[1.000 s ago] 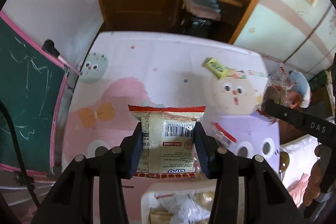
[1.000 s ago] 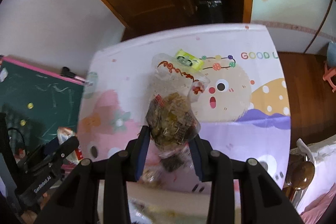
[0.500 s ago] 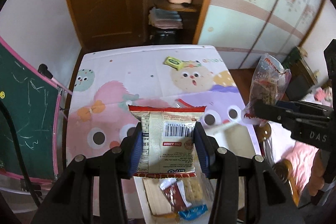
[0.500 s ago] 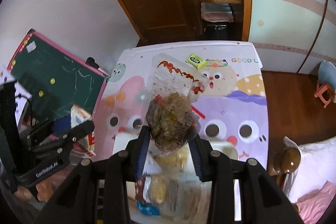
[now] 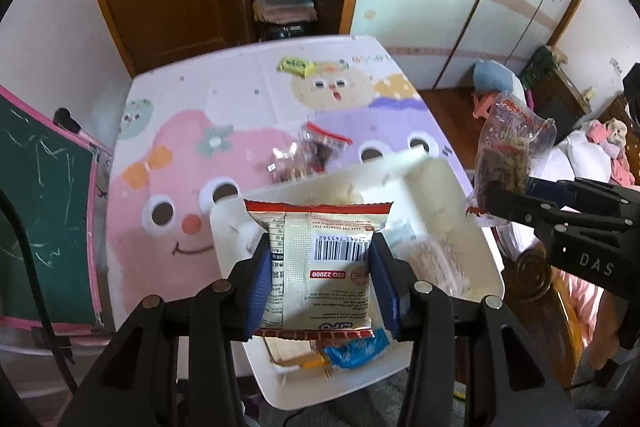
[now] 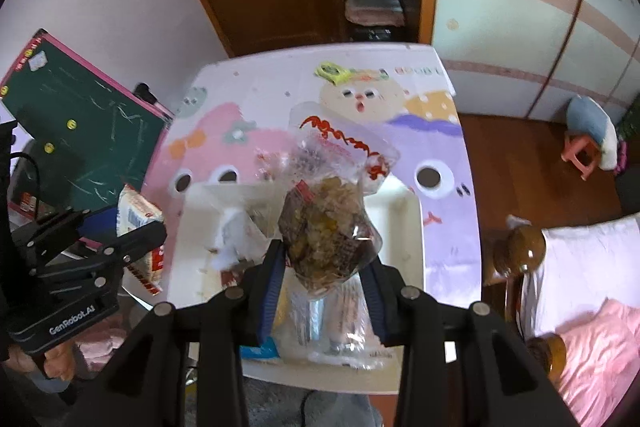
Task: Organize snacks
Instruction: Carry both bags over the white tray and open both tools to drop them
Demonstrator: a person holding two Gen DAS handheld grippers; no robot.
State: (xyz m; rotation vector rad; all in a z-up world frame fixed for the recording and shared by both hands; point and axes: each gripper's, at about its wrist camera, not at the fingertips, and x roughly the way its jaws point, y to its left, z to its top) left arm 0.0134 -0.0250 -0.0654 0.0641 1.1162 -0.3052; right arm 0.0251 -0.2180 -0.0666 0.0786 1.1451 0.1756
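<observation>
My left gripper (image 5: 320,279) is shut on a cream snack packet with a barcode (image 5: 320,259) and holds it above the white tray (image 5: 448,183). My right gripper (image 6: 324,275) is shut on a clear bag of brown snack mix (image 6: 328,219), also above the tray (image 6: 408,223); this bag also shows at the right of the left wrist view (image 5: 512,155). The left gripper and its packet (image 6: 138,223) appear at the left of the right wrist view. Several snack packs lie in the tray, among them a blue one (image 5: 352,351).
The tray sits at the near edge of a table with a cartoon cloth (image 5: 192,147). A clear red-edged packet (image 5: 316,151) and a yellow-green packet (image 5: 296,67) lie on the cloth. A green chalkboard (image 5: 36,211) stands left. A bed (image 6: 580,287) is right.
Both grippers have pulled back toward the near edge while holding their packets. The white tray with its snacks has come into fuller view beneath them.
</observation>
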